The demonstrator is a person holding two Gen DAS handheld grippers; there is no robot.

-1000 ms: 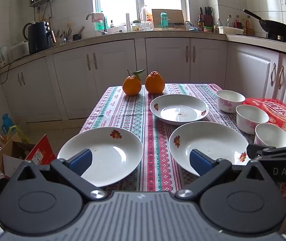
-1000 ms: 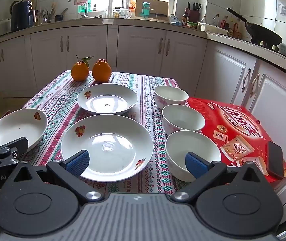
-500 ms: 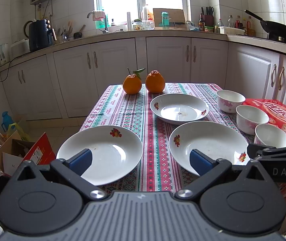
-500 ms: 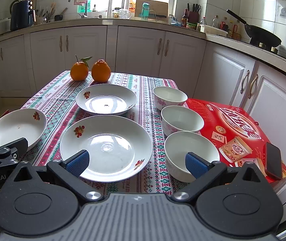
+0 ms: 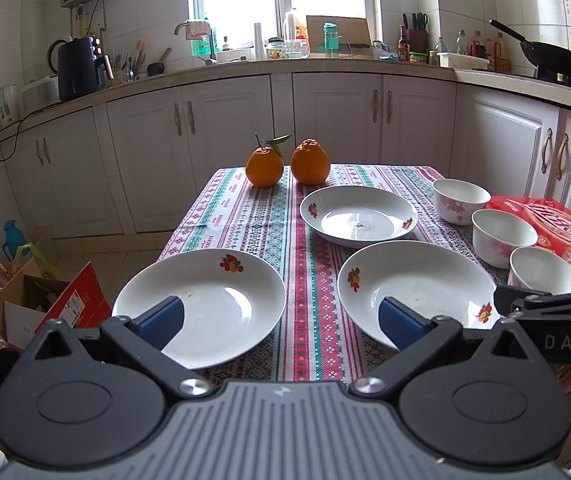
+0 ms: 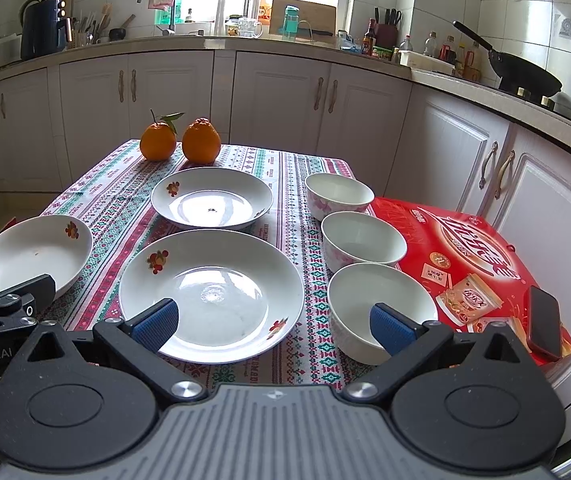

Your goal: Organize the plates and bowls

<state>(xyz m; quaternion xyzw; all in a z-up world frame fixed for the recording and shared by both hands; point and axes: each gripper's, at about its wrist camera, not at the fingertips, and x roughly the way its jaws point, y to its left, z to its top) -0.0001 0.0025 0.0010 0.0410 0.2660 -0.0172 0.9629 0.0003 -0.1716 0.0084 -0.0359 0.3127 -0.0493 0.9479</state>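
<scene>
Two orange citrus fruits, one with a leafy stem and one with a knobbly top, stood just beside each other at the far end of the striped patterned tablecloth. A flat red printed carton lay along the right side of the table, with a dark phone resting on its near corner. On the counter behind were a dark blue kettle at left and a black wok at right.
</scene>
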